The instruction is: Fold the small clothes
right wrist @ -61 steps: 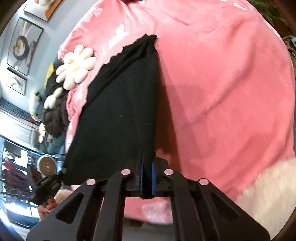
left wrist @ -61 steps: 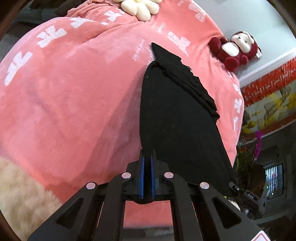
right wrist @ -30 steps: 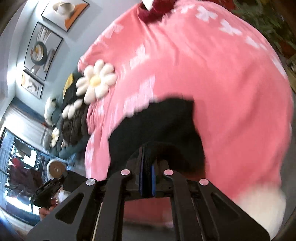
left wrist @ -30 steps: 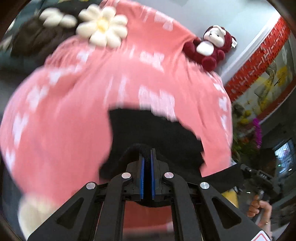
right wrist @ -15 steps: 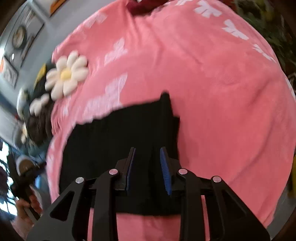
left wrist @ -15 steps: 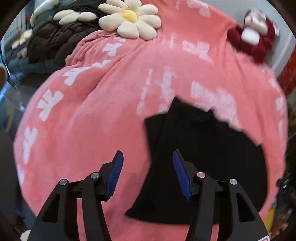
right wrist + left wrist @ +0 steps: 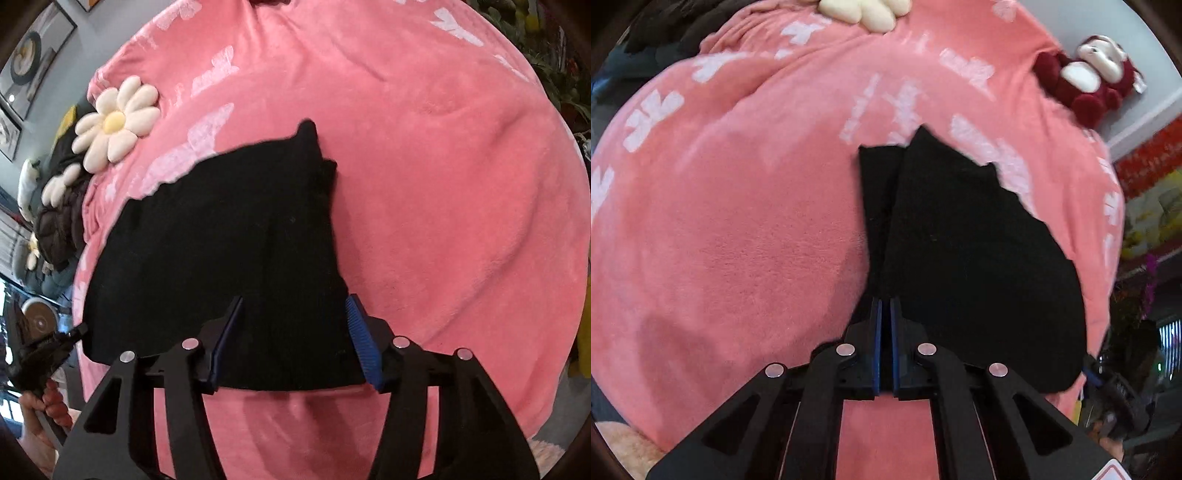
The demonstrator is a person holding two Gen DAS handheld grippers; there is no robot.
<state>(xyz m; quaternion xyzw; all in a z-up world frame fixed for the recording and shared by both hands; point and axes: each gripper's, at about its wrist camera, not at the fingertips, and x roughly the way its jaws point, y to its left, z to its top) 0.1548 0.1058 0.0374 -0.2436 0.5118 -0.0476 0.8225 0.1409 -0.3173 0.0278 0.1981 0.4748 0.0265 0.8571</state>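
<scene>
Pinched together by the left gripper [image 7: 885, 306] is the near corner of the black garment [image 7: 964, 258], spread ahead over the pink blanket [image 7: 738, 229], while the right gripper [image 7: 293, 332] is held apart; the fold could be dragged askew if pulled one-sidedly

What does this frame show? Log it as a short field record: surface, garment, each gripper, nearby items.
surface: pink blanket with white print
garment: black garment lying folded on the blanket, a narrower layer showing along its edge
left gripper: shut on the garment's near edge
right gripper: open, fingers either side of the garment's near corner
nearby: daisy cushion; red plush toy at the blanket's far edge
fold stage: cannot tell how many folds remain
</scene>
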